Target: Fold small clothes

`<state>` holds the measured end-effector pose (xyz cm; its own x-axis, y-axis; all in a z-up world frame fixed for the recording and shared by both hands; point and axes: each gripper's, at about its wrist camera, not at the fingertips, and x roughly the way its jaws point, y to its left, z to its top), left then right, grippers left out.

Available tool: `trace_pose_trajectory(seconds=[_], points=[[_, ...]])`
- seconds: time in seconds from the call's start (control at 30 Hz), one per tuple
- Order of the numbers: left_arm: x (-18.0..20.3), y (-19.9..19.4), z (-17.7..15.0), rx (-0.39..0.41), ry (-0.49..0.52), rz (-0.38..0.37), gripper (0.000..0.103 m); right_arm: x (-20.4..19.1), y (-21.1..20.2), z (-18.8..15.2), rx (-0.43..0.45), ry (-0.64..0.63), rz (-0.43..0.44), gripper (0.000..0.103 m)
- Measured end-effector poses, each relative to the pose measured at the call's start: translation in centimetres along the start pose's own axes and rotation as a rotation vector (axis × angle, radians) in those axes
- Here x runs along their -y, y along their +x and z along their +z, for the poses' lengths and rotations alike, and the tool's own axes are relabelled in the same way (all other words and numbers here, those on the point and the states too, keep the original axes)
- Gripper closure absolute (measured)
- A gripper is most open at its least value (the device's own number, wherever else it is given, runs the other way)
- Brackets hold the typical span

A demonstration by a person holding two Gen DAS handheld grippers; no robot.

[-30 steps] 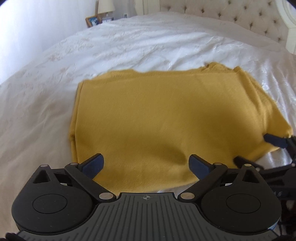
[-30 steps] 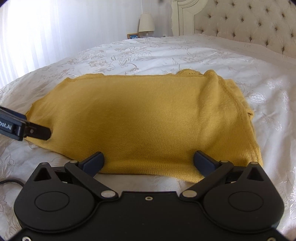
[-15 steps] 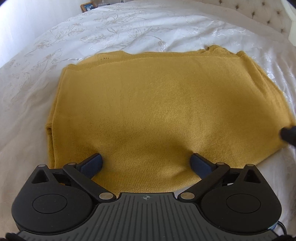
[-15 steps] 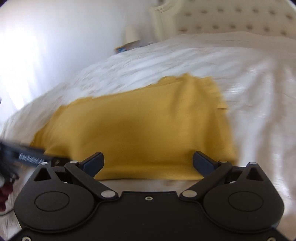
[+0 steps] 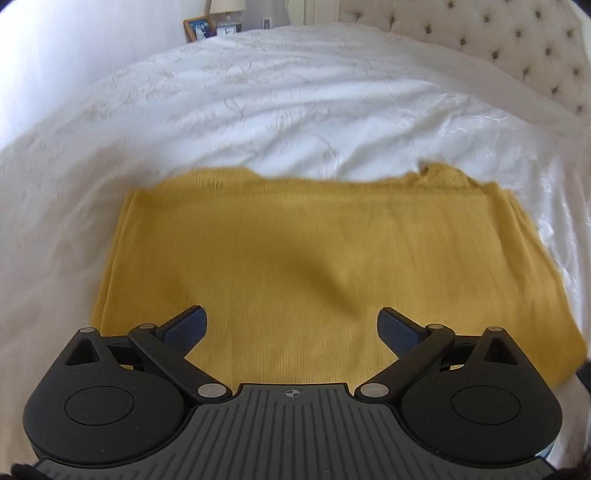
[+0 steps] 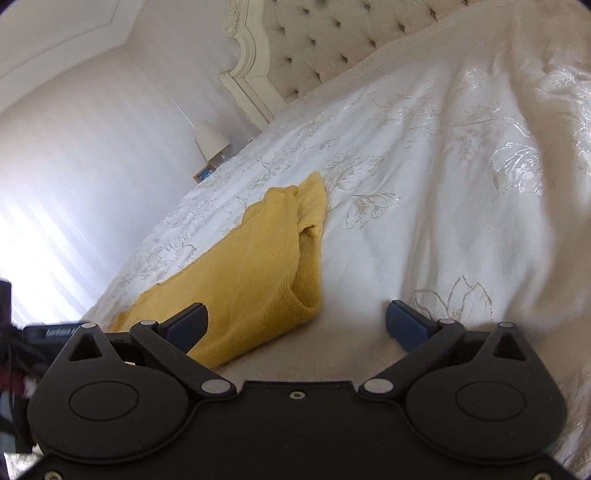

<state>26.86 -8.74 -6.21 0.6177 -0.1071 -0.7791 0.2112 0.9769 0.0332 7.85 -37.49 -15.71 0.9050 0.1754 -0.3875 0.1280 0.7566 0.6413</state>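
Observation:
A mustard-yellow knitted garment (image 5: 295,258) lies folded into a flat rectangle on the white bed. My left gripper (image 5: 291,328) is open and empty, held over the garment's near edge. In the right wrist view the same garment (image 6: 251,273) shows edge-on from its right end, with layered folds at the corner. My right gripper (image 6: 295,325) is open and empty, tilted, with its left fingertip (image 6: 188,325) over the garment's near right corner and its right fingertip over bare bedspread.
The white embroidered bedspread (image 5: 295,110) surrounds the garment. A tufted cream headboard (image 6: 332,48) stands at the back. A lamp (image 6: 210,140) and a picture frame (image 5: 197,29) sit on a nightstand beyond the bed. The left gripper's body (image 6: 51,332) shows at the left edge of the right wrist view.
My right gripper has swung right and rolled, now looking along the garment's right end. My left gripper pulled back and tilted up a little. Both stayed open.

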Motion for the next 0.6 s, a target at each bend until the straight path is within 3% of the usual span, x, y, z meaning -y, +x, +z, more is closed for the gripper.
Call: trace_pose_trajectory(seconds=[0.17,0.3,0.5,0.6], points=[[1.3,3.3,2.2,-0.027,0.005,0.060,0.002,-0.2,0.2,-0.1,0.000,-0.012,-0.007,0.000],[1.0,5.8,1.7,-0.073,-0.011,0.084,0.000,-0.1,0.3,-0.2,-0.001,-0.017,-0.008,0.000],[0.1,4.3,1.3,-0.060,-0.005,0.029,0.002,0.1,0.3,0.0,-0.003,-0.003,0.003,0.000],[-0.7,1.5,0.0,-0.021,-0.037,0.044,0.005,0.3,0.2,0.1,-0.009,0.005,0.012,0.000]])
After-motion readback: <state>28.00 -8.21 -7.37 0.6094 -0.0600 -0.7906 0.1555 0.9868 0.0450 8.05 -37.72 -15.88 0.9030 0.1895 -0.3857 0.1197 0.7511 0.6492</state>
